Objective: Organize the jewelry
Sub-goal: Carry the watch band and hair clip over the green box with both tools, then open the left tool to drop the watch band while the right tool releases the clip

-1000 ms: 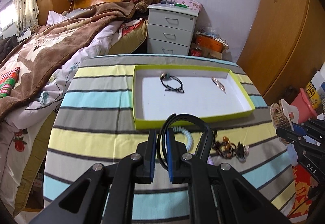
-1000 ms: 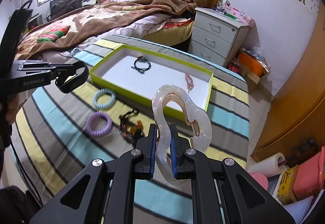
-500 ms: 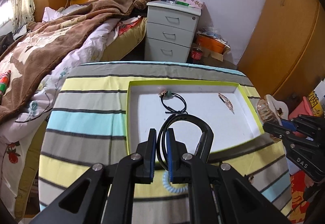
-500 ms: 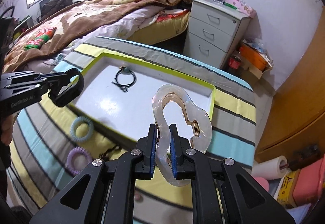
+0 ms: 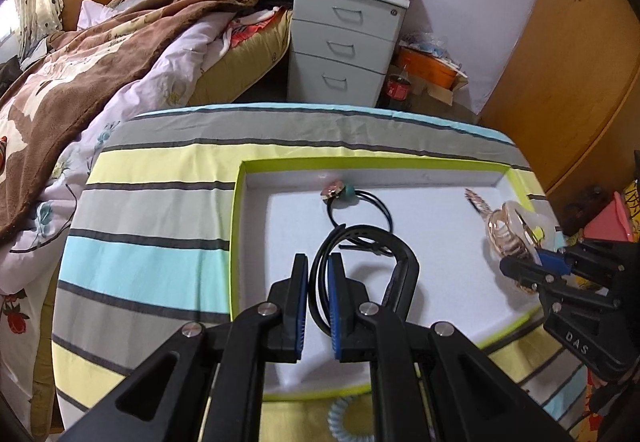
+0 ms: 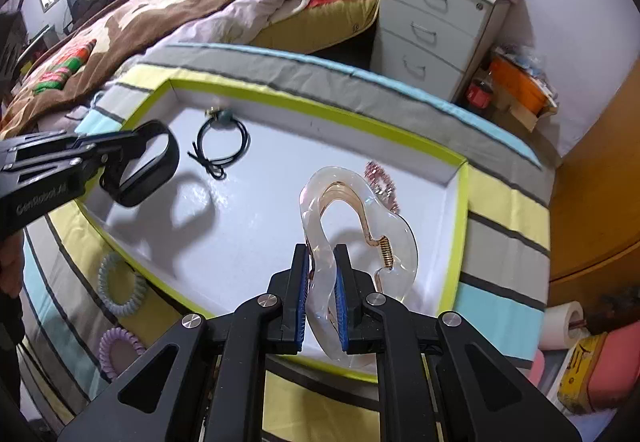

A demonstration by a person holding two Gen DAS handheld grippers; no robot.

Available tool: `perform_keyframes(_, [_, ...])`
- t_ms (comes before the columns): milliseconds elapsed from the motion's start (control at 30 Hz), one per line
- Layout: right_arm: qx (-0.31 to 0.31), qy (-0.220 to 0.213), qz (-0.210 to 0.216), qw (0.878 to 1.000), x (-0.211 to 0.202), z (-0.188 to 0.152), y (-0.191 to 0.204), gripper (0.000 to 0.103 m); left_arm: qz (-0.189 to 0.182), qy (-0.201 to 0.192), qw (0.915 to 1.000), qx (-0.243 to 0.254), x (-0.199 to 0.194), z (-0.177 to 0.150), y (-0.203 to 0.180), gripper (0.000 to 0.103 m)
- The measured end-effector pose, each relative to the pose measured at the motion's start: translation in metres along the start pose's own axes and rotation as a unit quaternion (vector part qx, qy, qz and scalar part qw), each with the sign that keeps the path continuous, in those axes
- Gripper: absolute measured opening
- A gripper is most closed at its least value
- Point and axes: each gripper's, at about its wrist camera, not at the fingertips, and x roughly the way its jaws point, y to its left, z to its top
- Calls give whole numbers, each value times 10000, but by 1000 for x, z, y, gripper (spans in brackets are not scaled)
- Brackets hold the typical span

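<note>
Since the earlier frames both tongs had moved forward over the green-rimmed tray [image 5: 236, 242], leaving the coil ties [image 6: 116, 288] behind on the striped worktop [image 5: 152, 258]. The left tongs [image 5: 318, 306] were clamped on a black band [image 5: 400, 262], a loop with a broad flat strap. The right tongs [image 6: 322, 306] pinched a clear hair claw [image 6: 360, 226] with a gold spring, held upright above the tray's white floor near a black hair tie [image 6: 224, 145].

Your open white tray floor [image 6: 248, 234] lies bare between both grippers. A black hair tie [image 6: 222, 143] blocks the far left, a pink clip [image 6: 382, 185] the far right. The green rim [image 6: 456, 242] walls every side; coil ties [image 6: 116, 288] crowd the cloth outside.
</note>
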Motion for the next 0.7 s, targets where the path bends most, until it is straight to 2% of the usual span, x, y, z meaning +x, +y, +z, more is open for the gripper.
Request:
perform_keyframes(300, [-28, 169, -108, 9998, 15, 2, -7, 12, 108, 192, 9997, -63, 23, 1, 2, 10])
perform_keyframes(700, [53, 94, -423, 9990, 22, 12, -14, 13, 181, 282, 9994, -108, 34, 6, 3, 11])
